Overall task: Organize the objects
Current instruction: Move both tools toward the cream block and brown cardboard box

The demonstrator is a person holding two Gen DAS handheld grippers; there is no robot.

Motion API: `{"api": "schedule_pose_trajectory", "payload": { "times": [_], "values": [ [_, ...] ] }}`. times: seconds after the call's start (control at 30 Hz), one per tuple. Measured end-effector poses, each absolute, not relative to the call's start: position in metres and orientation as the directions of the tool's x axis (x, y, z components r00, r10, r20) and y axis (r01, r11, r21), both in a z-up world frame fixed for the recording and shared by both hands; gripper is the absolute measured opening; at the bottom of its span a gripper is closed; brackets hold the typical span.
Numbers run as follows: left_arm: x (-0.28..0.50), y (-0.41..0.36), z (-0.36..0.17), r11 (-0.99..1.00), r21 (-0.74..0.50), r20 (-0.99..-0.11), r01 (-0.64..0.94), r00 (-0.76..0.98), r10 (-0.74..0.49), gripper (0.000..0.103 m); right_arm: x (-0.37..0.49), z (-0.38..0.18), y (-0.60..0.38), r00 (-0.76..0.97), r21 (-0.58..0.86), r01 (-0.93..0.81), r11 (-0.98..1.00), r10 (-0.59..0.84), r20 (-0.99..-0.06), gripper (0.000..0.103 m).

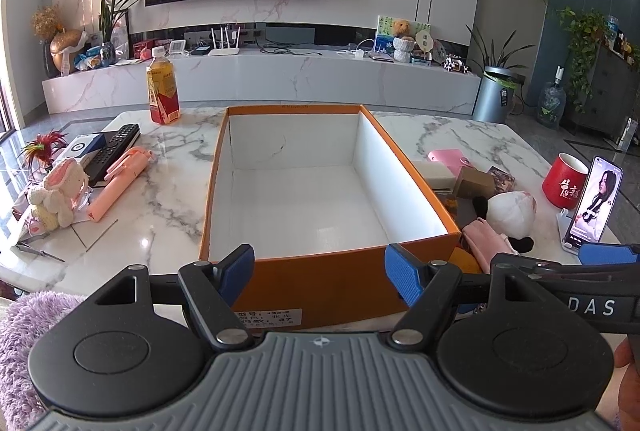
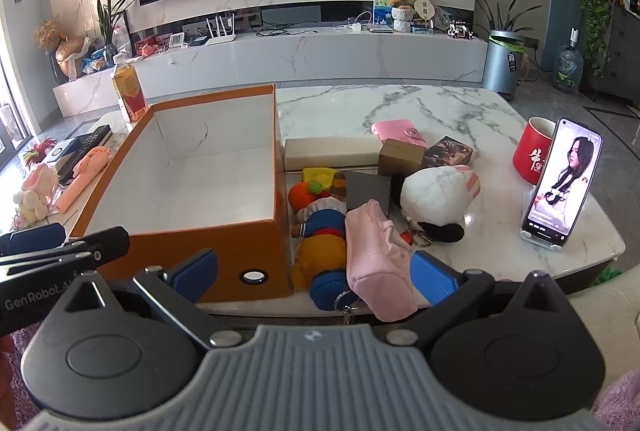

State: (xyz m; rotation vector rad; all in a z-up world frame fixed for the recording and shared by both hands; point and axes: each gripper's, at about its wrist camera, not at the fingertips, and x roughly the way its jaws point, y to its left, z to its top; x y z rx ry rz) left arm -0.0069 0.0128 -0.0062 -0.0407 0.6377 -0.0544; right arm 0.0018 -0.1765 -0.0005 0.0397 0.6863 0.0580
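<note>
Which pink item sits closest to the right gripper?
The pink pouch, lying just ahead of the open right gripper beside the orange box. The pink wallet lies far back; the pink stick is across the box.

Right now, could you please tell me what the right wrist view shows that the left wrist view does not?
Only the right wrist view shows the knitted doll and orange knitted fruit beside the box. Only the left wrist view shows the scissors at the table's left edge. Both share the empty orange box, tea bottle, red mug, phone, and open hand-held grippers, left and right.
</note>
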Motion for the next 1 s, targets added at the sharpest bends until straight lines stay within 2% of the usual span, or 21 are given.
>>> {"api": "schedule_pose_trajectory", "payload": {
  "times": [0.3, 0.53, 0.6, 0.67, 0.77, 0.93, 0.97, 1.0],
  "values": [
    [0.000, 0.006, -0.008, 0.996, -0.048, -0.617, 0.075, 0.782, -0.088, 0.079, 0.010, -0.006, -0.180, 0.747, 0.057, -0.039, 0.998, 0.067, -0.661, 0.102],
    [0.018, -0.008, -0.003, 0.980, -0.023, -0.622, 0.198, 0.765, -0.169, 0.070, 0.028, -0.010, -0.202, 0.736, 0.099, -0.031, 0.995, 0.090, -0.671, 0.101],
    [0.027, -0.015, -0.001, 0.965, -0.015, -0.625, 0.260, 0.751, -0.212, 0.064, 0.038, -0.011, -0.212, 0.730, 0.112, -0.023, 0.993, 0.094, -0.677, 0.096],
    [0.038, -0.022, 0.002, 0.946, -0.019, -0.630, 0.324, 0.731, -0.263, 0.060, 0.048, -0.013, -0.222, 0.720, 0.126, -0.021, 0.992, 0.102, -0.686, 0.084],
    [0.059, -0.035, 0.007, 0.908, -0.016, -0.641, 0.419, 0.692, -0.331, 0.052, 0.064, -0.016, -0.235, 0.709, 0.140, -0.017, 0.990, 0.111, -0.697, 0.076],
    [0.100, -0.064, 0.007, 0.824, 0.063, -0.675, 0.563, 0.632, -0.380, 0.050, 0.095, -0.019, -0.250, 0.695, 0.094, -0.044, 0.995, 0.098, -0.712, 0.068],
    [0.107, -0.071, 0.006, 0.731, 0.071, -0.690, 0.679, 0.563, -0.456, 0.050, 0.103, -0.020, -0.253, 0.691, 0.082, -0.052, 0.995, 0.095, -0.717, 0.068],
    [0.115, -0.078, 0.004, 0.705, 0.086, -0.704, 0.704, 0.544, -0.457, 0.050, 0.112, -0.022, -0.256, 0.685, 0.068, -0.062, 0.996, 0.092, -0.723, 0.068]
  ]
}}
